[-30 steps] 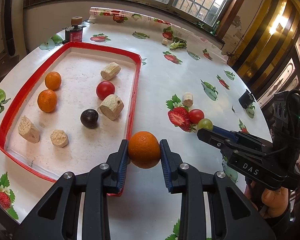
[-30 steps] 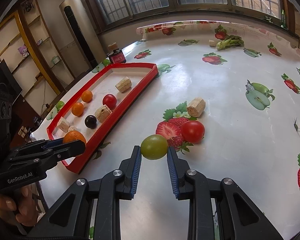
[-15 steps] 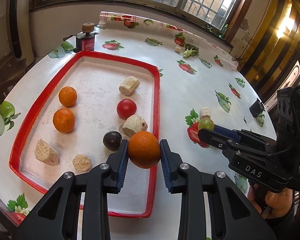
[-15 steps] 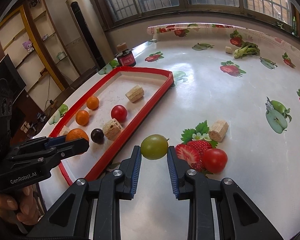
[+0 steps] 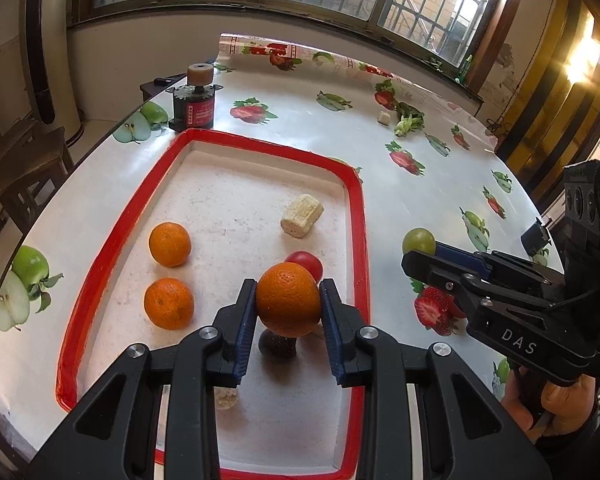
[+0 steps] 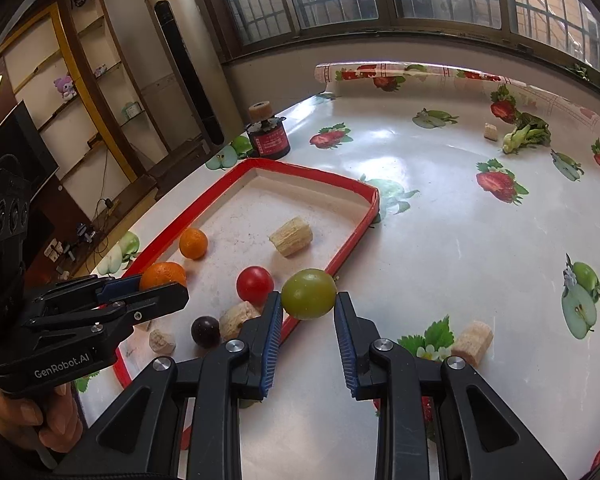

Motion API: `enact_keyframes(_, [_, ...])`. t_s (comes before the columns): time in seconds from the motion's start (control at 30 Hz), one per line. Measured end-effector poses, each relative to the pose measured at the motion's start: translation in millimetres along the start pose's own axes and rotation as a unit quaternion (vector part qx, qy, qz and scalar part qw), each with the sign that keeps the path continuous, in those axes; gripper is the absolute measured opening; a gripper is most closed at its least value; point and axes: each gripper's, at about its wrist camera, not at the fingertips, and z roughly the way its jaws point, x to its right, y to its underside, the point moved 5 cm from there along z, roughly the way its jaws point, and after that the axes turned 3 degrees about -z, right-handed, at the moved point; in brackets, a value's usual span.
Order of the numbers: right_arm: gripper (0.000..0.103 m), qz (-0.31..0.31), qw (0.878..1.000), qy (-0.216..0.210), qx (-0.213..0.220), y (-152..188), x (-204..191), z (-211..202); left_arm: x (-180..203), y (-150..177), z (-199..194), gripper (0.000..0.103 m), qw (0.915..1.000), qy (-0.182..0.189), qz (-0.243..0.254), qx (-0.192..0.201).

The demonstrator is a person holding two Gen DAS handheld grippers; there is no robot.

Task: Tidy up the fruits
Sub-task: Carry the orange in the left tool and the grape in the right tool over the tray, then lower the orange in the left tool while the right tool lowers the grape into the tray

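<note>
1. The orange [image 5: 288, 299], clamped in the left hand-held gripper [image 5: 288, 312], has travelled from outside the near rim to above the red tray [image 5: 362, 216], over the dark plum [image 5: 278, 346].
2. The green fruit [image 6: 309, 293], gripped by the right hand-held gripper [image 6: 309, 320], has come over the tray's right rim.
3. Both seem ready to lower; a tomato [image 6: 255, 283] lies close.

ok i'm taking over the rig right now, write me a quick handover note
Left gripper: shut on an orange, held above the red tray.
Right gripper: shut on a green fruit, over the tray's right rim.
Done: in the tray lie two oranges, a red tomato, a dark plum and some corn-cob pieces.
Left: set down both held fruits. One cob piece lies on the table.
</note>
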Motion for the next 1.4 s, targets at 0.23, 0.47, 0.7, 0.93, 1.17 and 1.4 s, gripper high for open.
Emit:
enact_keyframes(0.23, [0.027,-0.002,1.000,0.000,-0.008,-16,0,19,-11,-19,13,0.028,1.0000,-0.007,-0.003,-0.002])
enact_keyframes(0.47, [0.027,-0.005,1.000,0.000,-0.018,-43,1,47,-26,-42,37,0.028,0.9996,-0.025,-0.009,-0.014])
enact_keyframes(0.7, [0.027,-0.004,0.999,0.006,-0.035,-68,5,85,-37,-72,64,0.028,0.9986,-0.046,-0.013,-0.020])
enact_keyframes(0.93, [0.027,-0.011,0.998,0.015,-0.057,-76,6,116,-45,-81,93,0.028,0.9973,-0.056,-0.022,-0.043])
enact_keyframes(1.17, [0.030,-0.014,0.997,0.020,-0.072,-69,10,131,-52,-71,108,0.030,0.9960,-0.056,-0.030,-0.063])
enact_keyframes(1.4, [0.034,-0.018,0.997,0.027,-0.069,-68,13,127,-52,-72,107,0.038,0.9948,-0.074,-0.028,-0.063])
